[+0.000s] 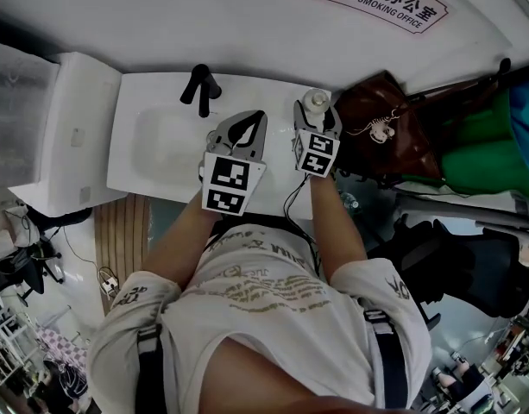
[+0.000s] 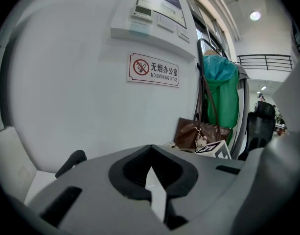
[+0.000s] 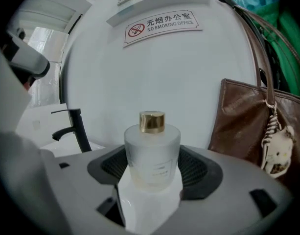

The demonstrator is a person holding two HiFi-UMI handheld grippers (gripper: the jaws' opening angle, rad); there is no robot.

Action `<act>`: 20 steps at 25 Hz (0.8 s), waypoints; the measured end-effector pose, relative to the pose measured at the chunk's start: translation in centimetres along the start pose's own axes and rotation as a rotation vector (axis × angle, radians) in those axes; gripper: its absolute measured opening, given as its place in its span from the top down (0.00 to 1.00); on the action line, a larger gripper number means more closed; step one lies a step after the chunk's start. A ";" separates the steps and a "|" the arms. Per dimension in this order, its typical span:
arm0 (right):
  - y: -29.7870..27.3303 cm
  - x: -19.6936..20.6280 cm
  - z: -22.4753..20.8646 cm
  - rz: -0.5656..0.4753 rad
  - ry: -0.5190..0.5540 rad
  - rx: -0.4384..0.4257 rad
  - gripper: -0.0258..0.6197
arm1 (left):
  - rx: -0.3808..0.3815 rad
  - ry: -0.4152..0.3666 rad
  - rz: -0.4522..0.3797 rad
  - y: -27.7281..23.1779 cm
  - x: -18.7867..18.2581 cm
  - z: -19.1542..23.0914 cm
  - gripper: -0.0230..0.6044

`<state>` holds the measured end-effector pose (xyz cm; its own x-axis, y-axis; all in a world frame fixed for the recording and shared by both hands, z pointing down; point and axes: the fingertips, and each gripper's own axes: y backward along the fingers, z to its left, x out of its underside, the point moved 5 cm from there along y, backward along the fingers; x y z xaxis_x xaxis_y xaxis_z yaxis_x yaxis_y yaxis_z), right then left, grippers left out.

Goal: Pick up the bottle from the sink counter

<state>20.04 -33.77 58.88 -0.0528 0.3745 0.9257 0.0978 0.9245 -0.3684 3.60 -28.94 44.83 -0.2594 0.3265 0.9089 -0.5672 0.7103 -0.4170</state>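
Note:
A frosted glass bottle (image 1: 316,100) (image 3: 152,151) with a gold cap stands upright at the back right of the white sink counter (image 1: 152,89). My right gripper (image 1: 317,115) (image 3: 152,168) has a jaw on each side of it, the black pads touching the glass. My left gripper (image 1: 244,129) (image 2: 150,160) hovers over the counter left of the bottle, its jaws together with nothing between them. The right gripper's marker cube shows in the left gripper view.
A black faucet (image 1: 201,86) (image 3: 74,126) rises behind the basin (image 1: 165,141). Close to the right of the bottle a brown bag (image 1: 385,128) (image 3: 252,121) leans against the wall. Green clothing (image 1: 480,136) hangs further right. A white cabinet (image 1: 66,128) stands left.

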 end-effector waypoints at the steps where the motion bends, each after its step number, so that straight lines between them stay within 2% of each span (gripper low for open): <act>1: 0.2 -0.4 0.0 -0.011 -0.009 0.001 0.44 | 0.001 0.000 -0.003 0.0 -0.1 0.0 0.94; 5: 0.8 -1.8 -0.1 -0.055 -0.032 0.023 0.44 | 0.008 -0.002 -0.010 0.1 -0.2 -0.1 0.94; 11: 1.3 -3.8 0.1 -0.082 0.024 0.060 0.44 | 0.015 -0.007 -0.024 0.3 -0.7 -0.1 0.94; 20: 3.7 -7.6 1.3 -0.153 0.030 0.037 0.44 | 0.014 -0.003 -0.065 0.9 -1.8 0.2 0.94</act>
<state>19.50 -33.11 50.40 -0.0347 0.2277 0.9731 0.0543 0.9727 -0.2257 3.44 -29.04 42.85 -0.2240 0.2778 0.9342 -0.5935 0.7214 -0.3569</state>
